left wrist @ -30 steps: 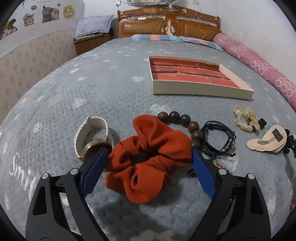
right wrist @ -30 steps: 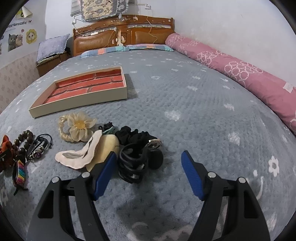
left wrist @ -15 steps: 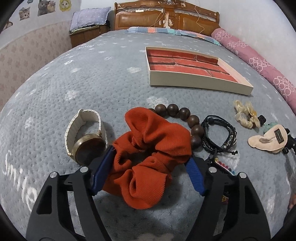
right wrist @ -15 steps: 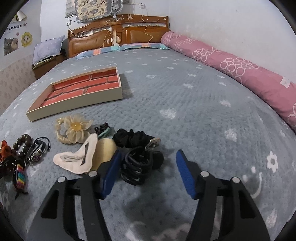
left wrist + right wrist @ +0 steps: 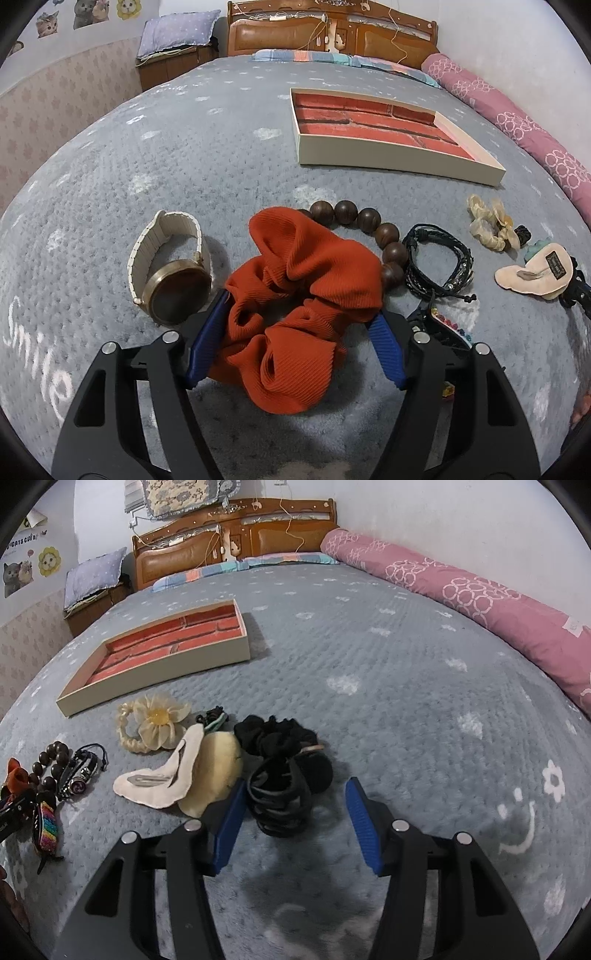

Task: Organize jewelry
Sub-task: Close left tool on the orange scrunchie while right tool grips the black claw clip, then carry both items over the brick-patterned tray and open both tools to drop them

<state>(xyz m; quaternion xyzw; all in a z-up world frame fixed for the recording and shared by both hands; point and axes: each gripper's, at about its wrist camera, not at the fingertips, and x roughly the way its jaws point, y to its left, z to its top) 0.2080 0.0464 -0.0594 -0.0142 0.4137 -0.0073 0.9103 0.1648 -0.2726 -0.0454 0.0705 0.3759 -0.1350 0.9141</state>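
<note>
An orange scrunchie [image 5: 299,306] lies on the grey bedspread between the blue pads of my left gripper [image 5: 295,343], which is open and closing in on it. Beside it lie a cream-strap watch [image 5: 170,266], a wooden bead bracelet [image 5: 373,229] and a black cord bracelet [image 5: 437,266]. My right gripper [image 5: 295,827] is open around a black coil hair clip [image 5: 279,801]; its left pad is near the clip and the right pad stands apart. The cream tray with a red brick-pattern lining [image 5: 388,162] sits farther back, also in the right wrist view [image 5: 159,679].
A cream flower hair tie [image 5: 155,723], a beige hair clip [image 5: 166,775], a black scrunchie [image 5: 277,734] and a rainbow strap [image 5: 48,827] lie near the right gripper. A pink bolster [image 5: 480,602] lines the right edge. A wooden headboard [image 5: 332,37] stands behind.
Both grippers have moved forward and down towards their items, and their pads have narrowed. The left pads now sit against the sides of the orange scrunchie.
</note>
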